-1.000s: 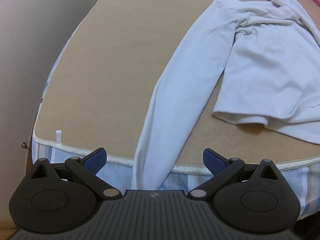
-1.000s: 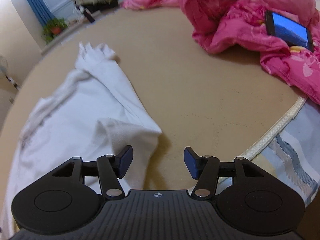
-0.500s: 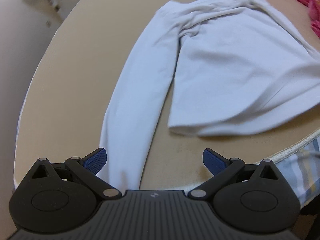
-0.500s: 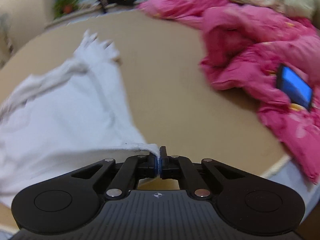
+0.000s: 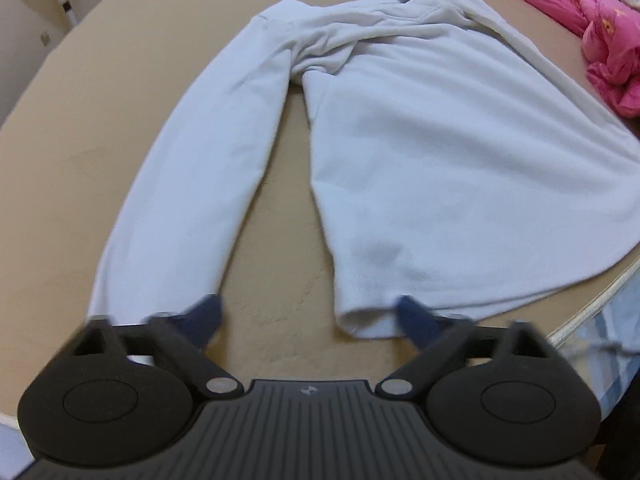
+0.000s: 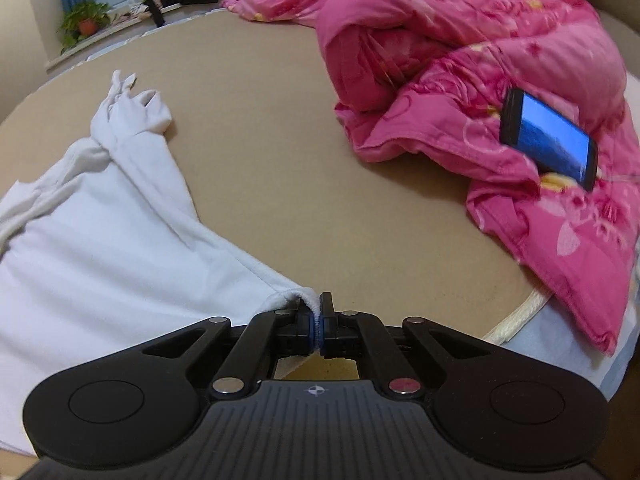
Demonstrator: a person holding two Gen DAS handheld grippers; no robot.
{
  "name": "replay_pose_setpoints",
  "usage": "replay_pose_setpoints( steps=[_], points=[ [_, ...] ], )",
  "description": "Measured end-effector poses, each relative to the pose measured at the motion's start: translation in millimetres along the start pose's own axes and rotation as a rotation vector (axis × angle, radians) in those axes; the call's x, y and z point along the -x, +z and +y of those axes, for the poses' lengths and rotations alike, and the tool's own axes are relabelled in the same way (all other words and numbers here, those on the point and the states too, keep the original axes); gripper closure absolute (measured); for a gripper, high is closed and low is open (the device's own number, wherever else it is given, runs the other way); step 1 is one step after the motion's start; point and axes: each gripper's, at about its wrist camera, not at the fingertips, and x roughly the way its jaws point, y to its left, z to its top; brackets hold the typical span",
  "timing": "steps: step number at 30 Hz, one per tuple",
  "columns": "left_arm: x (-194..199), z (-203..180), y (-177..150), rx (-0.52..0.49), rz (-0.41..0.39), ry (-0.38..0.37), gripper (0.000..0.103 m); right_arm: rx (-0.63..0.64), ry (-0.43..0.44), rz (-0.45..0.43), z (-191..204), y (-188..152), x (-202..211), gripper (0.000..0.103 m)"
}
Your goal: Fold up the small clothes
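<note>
A white long-sleeved shirt (image 5: 440, 160) lies spread on the tan mattress (image 5: 100, 120), one sleeve (image 5: 192, 208) stretched toward me. My left gripper (image 5: 308, 320) is open just above the mattress; its right finger reaches the shirt's near hem corner, its left finger the sleeve cuff. In the right wrist view the same shirt (image 6: 100, 240) lies at the left, with its far sleeve (image 6: 128, 108) bunched up. My right gripper (image 6: 316, 324) is shut on the shirt's other hem corner, with white cloth pinched between the pads.
A pink quilt (image 6: 480, 100) is heaped at the right of the bed, with a black phone (image 6: 552, 140) resting on it. The mattress edge with white piping (image 6: 516, 316) and a striped sheet (image 5: 616, 340) runs close on the right. A potted plant (image 6: 84, 20) stands by the far window.
My right gripper has closed on the shirt's hem corner and pulled it taut. My left gripper has moved in over the bed toward the hem's other corner, still open.
</note>
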Motion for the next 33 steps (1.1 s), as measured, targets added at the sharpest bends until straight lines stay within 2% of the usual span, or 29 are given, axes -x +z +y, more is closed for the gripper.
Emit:
replay_pose_setpoints(
  steps=[2, 3, 4, 8, 11, 13, 19, 23, 26, 29, 31, 33],
  points=[
    [-1.4, 0.5, 2.7, 0.018, 0.01, -0.066, 0.076, -0.022, 0.011, 0.017, -4.2, -1.1, -3.3, 0.102],
    [0.8, -1.5, 4.1, 0.022, -0.009, -0.078, 0.094, -0.025, 0.015, 0.024, -4.5, -2.8, -5.3, 0.102],
    [-1.6, -3.0, 8.8, 0.021, -0.007, -0.081, 0.098, -0.023, 0.016, 0.035, -4.5, -4.9, -8.2, 0.102],
    [20.3, -0.4, 12.1, 0.074, -0.058, -0.054, 0.099, -0.026, 0.022, 0.093, -3.4, -10.6, -16.4, 0.102],
    [76.4, 25.5, 20.7, 0.165, -0.151, -0.091, 0.099, -0.052, 0.06, 0.045, -2.5, -2.5, 10.7, 0.102],
    [125.0, 48.1, 31.3, 0.21, -0.249, -0.093, 0.099, -0.07, 0.129, -0.008, 0.8, 9.8, 44.9, 0.102],
    [293.4, 112.0, 61.7, 0.332, -0.58, -0.101, 0.099, -0.03, 0.346, -0.323, 31.5, 64.3, 200.6, 0.102],
    [408.0, 135.9, 57.8, 0.373, -0.79, -0.114, 0.099, -0.003, 0.447, -0.537, 41.3, 92.4, 306.8, 0.102],
    [486.8, 144.9, 57.8, 0.368, -0.902, -0.113, 0.099, 0.033, 0.5, -0.67, 46.1, 107.5, 386.4, 0.102],
    [534.2, 147.7, 74.4, 0.35, -0.942, -0.086, 0.099, 0.075, 0.509, -0.771, 48.5, 129.3, 445.3, 0.102],
    [539.5, 147.8, 98.5, 0.341, -0.92, -0.047, 0.099, 0.104, 0.501, -0.795, 56.2, 150.0, 463.9, 0.102],
    [523.6, 149.5, 127.2, 0.354, -0.86, -0.011, 0.099, 0.118, 0.485, -0.764, 68.1, 172.3, 456.1, 0.102]
  ],
)
